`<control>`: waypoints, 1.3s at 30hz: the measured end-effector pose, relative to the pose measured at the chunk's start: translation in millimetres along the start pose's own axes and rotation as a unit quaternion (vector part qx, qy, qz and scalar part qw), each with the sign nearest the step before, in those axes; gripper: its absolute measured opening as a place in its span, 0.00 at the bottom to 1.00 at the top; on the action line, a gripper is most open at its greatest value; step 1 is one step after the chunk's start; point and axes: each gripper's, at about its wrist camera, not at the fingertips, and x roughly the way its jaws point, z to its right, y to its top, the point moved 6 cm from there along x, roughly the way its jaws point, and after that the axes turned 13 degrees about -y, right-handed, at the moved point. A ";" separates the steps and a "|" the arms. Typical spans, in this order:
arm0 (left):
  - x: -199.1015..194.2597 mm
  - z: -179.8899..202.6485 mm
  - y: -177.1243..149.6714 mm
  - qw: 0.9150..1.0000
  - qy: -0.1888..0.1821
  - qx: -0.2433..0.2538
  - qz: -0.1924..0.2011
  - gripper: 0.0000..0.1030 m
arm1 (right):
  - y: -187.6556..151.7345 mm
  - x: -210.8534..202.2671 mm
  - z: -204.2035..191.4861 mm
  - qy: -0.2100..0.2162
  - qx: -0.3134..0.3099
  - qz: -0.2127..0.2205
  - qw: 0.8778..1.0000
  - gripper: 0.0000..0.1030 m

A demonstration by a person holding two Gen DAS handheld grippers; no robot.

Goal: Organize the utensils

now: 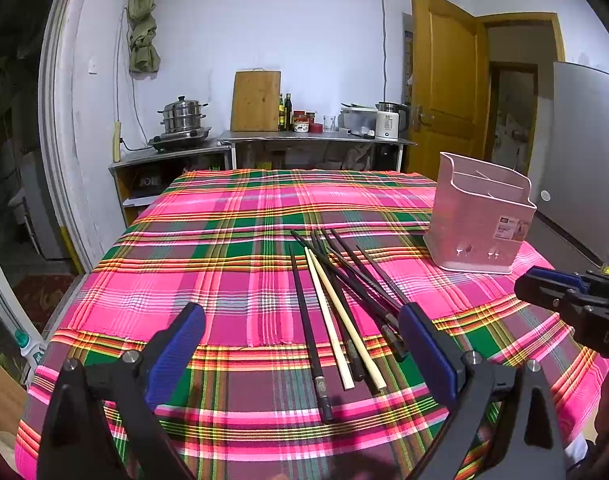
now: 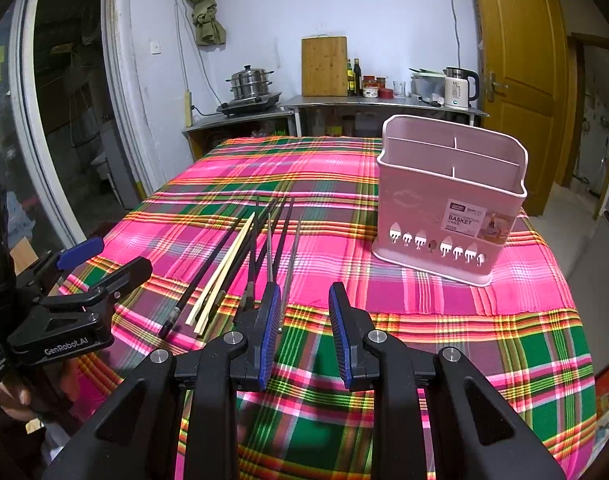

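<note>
left gripper (image 1: 300, 332): jaws wide open, empty.
right gripper (image 2: 304, 308): jaws part open, empty.
chopsticks (image 1: 336, 304): loose pile on cloth (image 1: 232, 272), between left jaws, just ahead-left of right jaws.
basket (image 2: 448, 204): upright, ahead-right of both jaws, apart from pile.
handling: likely light, stiff, thin, slippery; pinch one near thick end.
unclear: crossed sticks, count uncertain; basket inside mostly hidden.
</note>
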 end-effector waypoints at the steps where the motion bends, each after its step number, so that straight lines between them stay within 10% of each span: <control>1: 0.4 0.1 0.0 1.000 -0.001 0.000 -0.001 0.96 | -0.1 0.0 -0.1 0.000 0.000 0.000 1.000 0.25; 28: 16.8 -1.8 -0.5 1.000 -0.013 -0.009 -0.020 0.96 | -3.7 13.7 1.3 0.004 0.001 -0.016 1.000 0.25; 39: 63.5 -12.3 14.2 0.992 -0.057 -0.051 -0.096 0.82 | 10.5 58.7 0.5 0.003 0.006 -0.058 0.998 0.25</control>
